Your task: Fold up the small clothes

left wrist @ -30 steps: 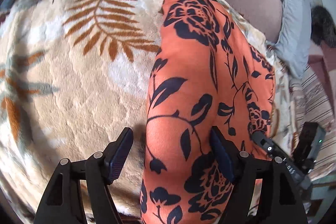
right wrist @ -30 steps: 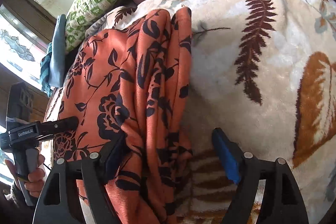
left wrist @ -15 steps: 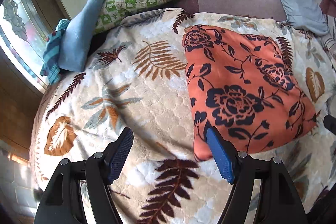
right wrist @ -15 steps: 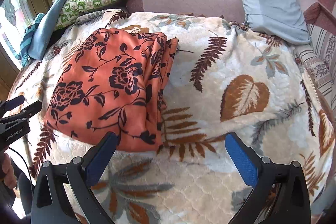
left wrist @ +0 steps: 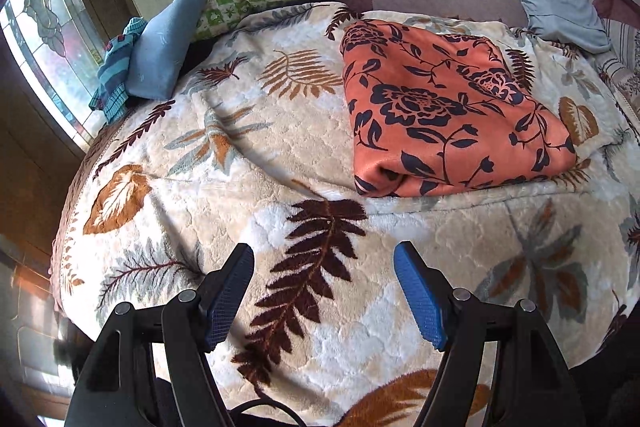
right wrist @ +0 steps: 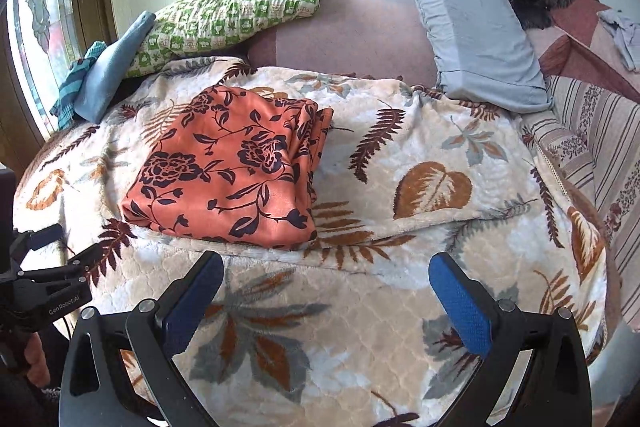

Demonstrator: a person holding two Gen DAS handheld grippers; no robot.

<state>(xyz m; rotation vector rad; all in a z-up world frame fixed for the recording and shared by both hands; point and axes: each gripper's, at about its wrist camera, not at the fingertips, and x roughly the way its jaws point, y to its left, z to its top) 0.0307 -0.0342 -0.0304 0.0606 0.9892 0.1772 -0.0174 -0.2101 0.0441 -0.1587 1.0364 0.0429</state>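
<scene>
Orange cloth printed with dark blue flowers [right wrist: 228, 171] lay as a folded, roughly rectangular packet on the cream leaf-patterned blanket [right wrist: 400, 287] that covered the bed, toward the blanket's far left part as the right wrist view showed it, with nothing touching it. By the look of it the folding of this piece was done: the packet was flat and compact, its layered edges [right wrist: 316, 143] stacked on the side facing the grey pillow [right wrist: 480, 27] and a smooth rounded fold [left wrist: 384, 175] turned toward the cameras. Its long axis seemed to run from the near edge of the bed away toward the green checked pillow [right wrist: 240, 15] and the wall, tilted a little to the right in the right wrist view, though the fisheye bend made that hard to judge closely. What might be left, as a guess, was another garment: a blue cloth and a striped teal one [left wrist: 132, 75] sat bunched by the window, but whether they belonged to the task could not be told. The left gripper [left wrist: 324, 291] hung above bare blanket with its fingers spread and nothing between them, well short of the packet. The right gripper [right wrist: 326, 299] was likewise above bare blanket, fingers spread wide and empty.
</scene>
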